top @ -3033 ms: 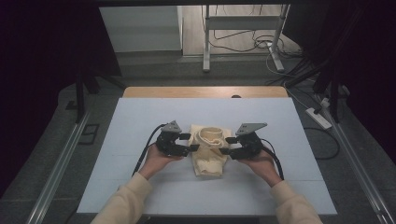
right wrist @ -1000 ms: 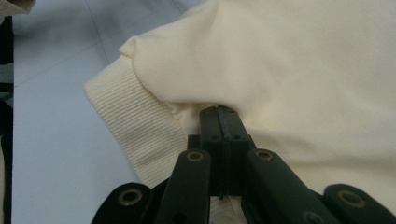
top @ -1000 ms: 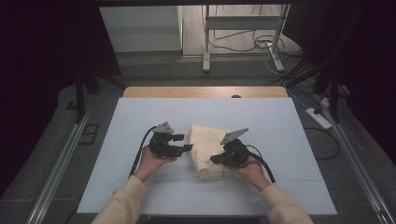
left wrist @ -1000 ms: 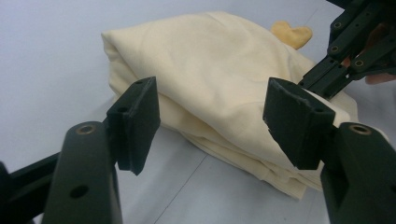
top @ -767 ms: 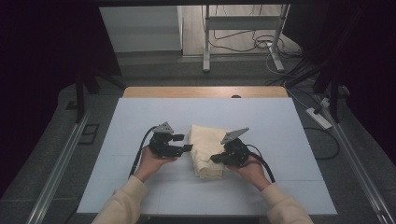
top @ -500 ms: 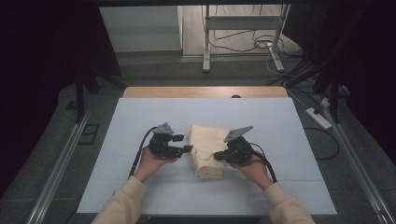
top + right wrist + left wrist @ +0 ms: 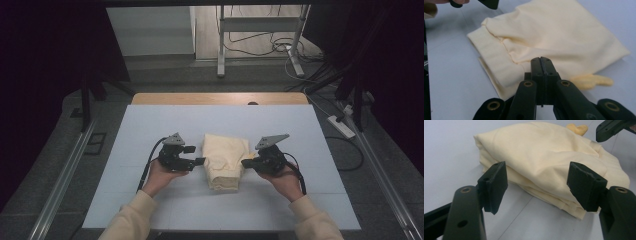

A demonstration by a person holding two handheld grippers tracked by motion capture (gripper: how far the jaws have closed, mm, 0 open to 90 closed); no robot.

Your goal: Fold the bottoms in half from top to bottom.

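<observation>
You see a pale cream-yellow folded garment (image 7: 226, 161), plain and unpatterned, on a light blue-grey table mat (image 7: 150, 125). Your grippers' jaws are matt black, your sleeves (image 7: 131, 220) cream, and the table edge (image 7: 220, 98) wood-brown.

Folded cream garment (image 7: 224, 161) at centre of the tabletop (image 7: 150, 125) — sole obstacle on the surface. Bare tabletop open all round it: wide lanes toward the far edge, near edge and both sides. Left tongs (image 7: 199, 161) just beside garment's left edge, jaws apart, nothing between them. Right tongs (image 7: 246, 162) pressed shut at its right edge — narrow gaps there, no through passage.
</observation>
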